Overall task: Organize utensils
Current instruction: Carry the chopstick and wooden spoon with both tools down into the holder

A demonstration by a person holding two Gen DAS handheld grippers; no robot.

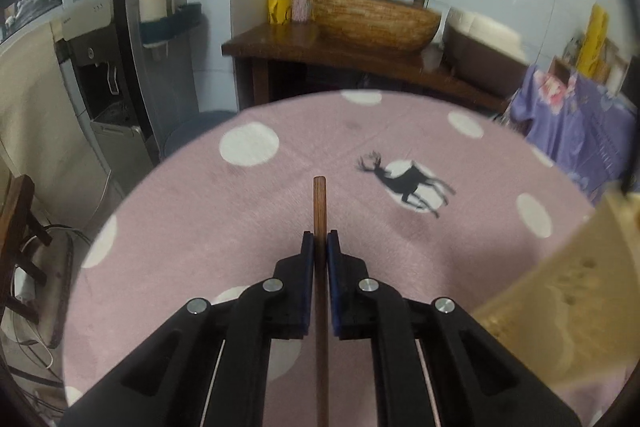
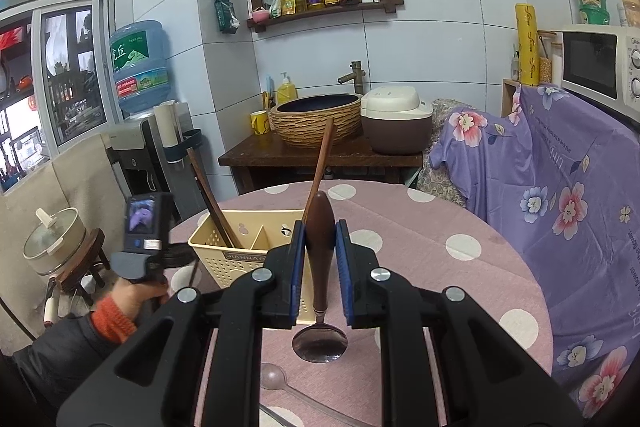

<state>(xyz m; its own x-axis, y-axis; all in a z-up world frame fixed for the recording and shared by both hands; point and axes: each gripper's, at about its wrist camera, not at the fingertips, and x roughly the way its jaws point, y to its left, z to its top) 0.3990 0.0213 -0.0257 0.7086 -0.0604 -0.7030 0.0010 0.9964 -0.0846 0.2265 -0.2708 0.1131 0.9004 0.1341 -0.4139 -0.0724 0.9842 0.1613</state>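
— What do you see from your left wrist?

— My left gripper [image 1: 320, 241] has its blue pads pinched on a thin brown wooden stick [image 1: 320, 211], likely a chopstick. The stick runs straight up between the jaws and its tip pokes out above the pink dotted tablecloth [image 1: 280, 207]. A corner of the cream utensil basket [image 1: 560, 287] shows at the right edge, blurred.

— And from the right wrist?

— My right gripper [image 2: 320, 231] is clamped on the dark wooden handle of a spoon [image 2: 320, 255]; its metal bowl hangs towards the camera, just above the cloth. Behind the jaws stands the basket, with a pair of brown sticks [image 2: 208, 195] leaning left in its left compartment and another long wooden handle [image 2: 320, 163] rising from the right one. To the left, my left hand [image 2: 132, 295] holds the other gripper beside the basket. A pale plastic spoon [image 2: 276, 377] lies on the table near the bottom.
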